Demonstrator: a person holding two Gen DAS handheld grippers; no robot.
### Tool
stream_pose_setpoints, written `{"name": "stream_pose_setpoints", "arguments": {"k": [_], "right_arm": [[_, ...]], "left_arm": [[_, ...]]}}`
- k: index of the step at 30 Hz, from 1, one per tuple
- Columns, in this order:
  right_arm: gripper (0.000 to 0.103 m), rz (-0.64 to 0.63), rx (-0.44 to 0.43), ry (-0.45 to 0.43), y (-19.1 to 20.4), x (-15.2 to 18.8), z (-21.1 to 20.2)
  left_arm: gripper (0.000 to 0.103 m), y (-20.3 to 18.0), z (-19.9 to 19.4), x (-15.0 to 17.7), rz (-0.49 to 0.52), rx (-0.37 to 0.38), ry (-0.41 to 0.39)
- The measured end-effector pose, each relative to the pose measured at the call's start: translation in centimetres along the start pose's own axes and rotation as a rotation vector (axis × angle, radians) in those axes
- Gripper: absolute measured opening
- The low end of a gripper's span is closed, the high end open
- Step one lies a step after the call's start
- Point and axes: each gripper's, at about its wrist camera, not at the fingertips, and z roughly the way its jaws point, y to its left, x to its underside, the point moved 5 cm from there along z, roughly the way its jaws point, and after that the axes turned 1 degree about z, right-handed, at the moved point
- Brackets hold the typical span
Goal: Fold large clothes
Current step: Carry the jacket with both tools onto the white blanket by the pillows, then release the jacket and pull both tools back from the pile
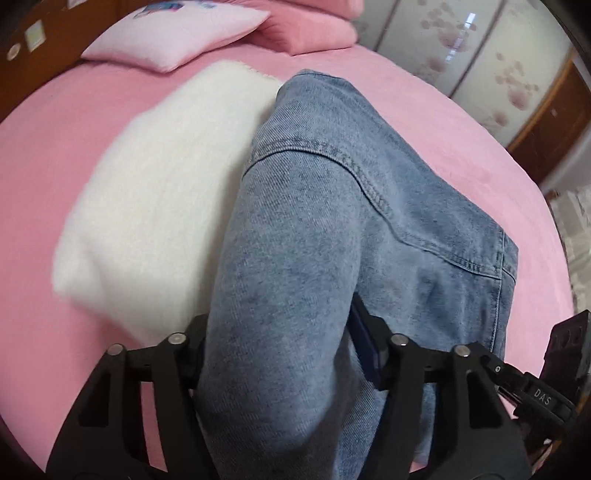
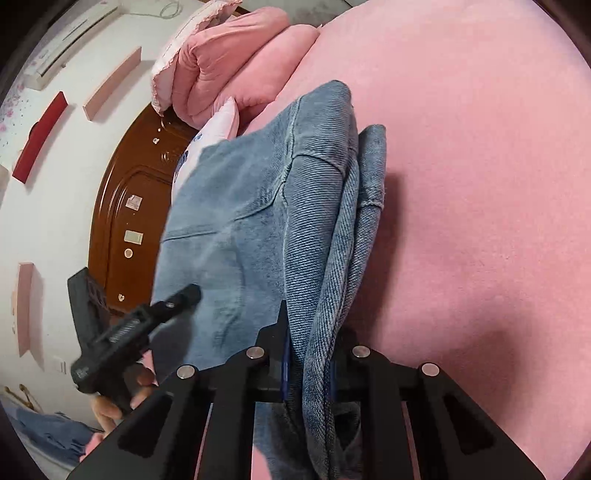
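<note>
A light blue denim garment (image 1: 332, 206) is held up over the pink bed (image 1: 55, 147). My left gripper (image 1: 280, 343) is shut on a thick fold of the denim, which bulges out between its fingers and hides the fingertips. In the right wrist view my right gripper (image 2: 308, 365) is shut on the bunched edge of the same denim garment (image 2: 258, 206), which hangs from it above the pink bed (image 2: 480, 184). The left gripper's body (image 2: 122, 339) shows at the left of that view, held by a hand.
A white fluffy folded cloth (image 1: 159, 192) lies on the bed left of the denim. A pale pink pillow (image 1: 177, 33) and folded pink bedding (image 1: 306, 29) sit at the head. A brown headboard (image 2: 122, 206) and white wall lie beyond. More denim (image 2: 48, 432) lies low at the left.
</note>
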Motion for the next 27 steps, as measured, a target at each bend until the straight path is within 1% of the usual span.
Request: {"name": "stream_pose_setpoints", "arguments": {"k": [1,3,5,7,9,12,14,15,16,17,18,19,20,21,22,23,24,25,26,27], "right_arm": [[0.013,0.010,0.012,0.007,1.0,-0.4,-0.5],[0.013,0.009,0.022,0.020,3.1,-1.5,-1.7],[0.013,-0.045,0.035,0.030,5.1,-2.7,-3.6],[0.013,-0.108,0.043,0.046,7.3,-3.3,-4.3],[0.013,-0.155,0.039,0.055,9.0,-3.9,-4.8],[0.013,-0.199,0.001,0.039,11.0,-5.1,-4.4],[0.013,-0.170,-0.044,0.021,11.9,-6.2,-3.1],[0.013,-0.149,-0.049,0.009,11.9,-6.7,-2.2],[0.013,-0.111,-0.042,-0.006,11.4,-7.2,-0.9],[0.014,-0.054,-0.022,-0.012,10.0,-7.4,1.1],[0.017,-0.007,0.006,-0.001,8.6,-7.3,3.2],[0.020,0.028,0.063,0.031,6.3,-6.6,4.9],[0.021,0.051,0.149,0.055,3.4,-5.7,6.0],[0.024,0.077,0.085,0.028,2.0,-5.1,5.9],[0.027,0.105,-0.020,-0.036,0.7,-4.3,4.3],[0.033,0.102,-0.029,-0.060,0.0,-3.6,3.0],[0.050,0.075,-0.003,-0.091,-1.2,-2.7,0.9],[0.062,0.044,0.018,-0.110,-2.3,-2.0,-0.7],[0.065,0.011,0.030,-0.116,-3.7,-0.8,-2.7],[0.065,-0.002,0.034,-0.092,-5.0,0.2,-4.2]], "left_arm": [[0.049,-0.2,-0.5,0.0,-0.014,0.005,0.017],[0.047,-0.7,-1.7,-0.3,-0.025,0.018,0.048],[0.046,-0.8,-3.0,-1.3,-0.028,0.027,0.077],[0.045,-0.6,-4.4,-2.7,-0.039,0.034,0.089],[0.045,-0.1,-5.8,-4.4,-0.029,0.024,0.071],[0.045,0.7,-8.0,-7.3,0.016,-0.008,-0.019],[0.046,1.6,-8.4,-9.4,0.050,-0.057,-0.065],[0.049,2.3,-7.9,-10.5,0.064,-0.091,-0.075],[0.055,3.0,-7.0,-11.2,0.076,-0.121,-0.070],[0.060,3.9,-5.5,-11.6,0.100,-0.180,-0.049],[0.070,5.0,-3.2,-11.4,0.129,-0.290,0.013],[0.075,6.0,-1.2,-10.7,0.149,-0.398,0.091],[0.076,6.2,-0.2,-9.8,0.167,-0.438,0.097],[0.079,5.8,-0.9,-9.2,0.188,-0.455,-0.009],[0.080,5.2,-2.1,-8.3,0.210,-0.463,-0.119],[0.080,4.6,-3.1,-7.3,0.239,-0.465,-0.184],[0.080,3.9,-4.2,-6.0,0.285,-0.472,-0.249],[0.080,3.0,-5.7,-4.0,0.335,-0.516,-0.316],[0.080,2.6,-6.5,-2.7,0.341,-0.545,-0.347],[0.080,2.1,-7.6,-1.1,0.335,-0.557,-0.382]]}}
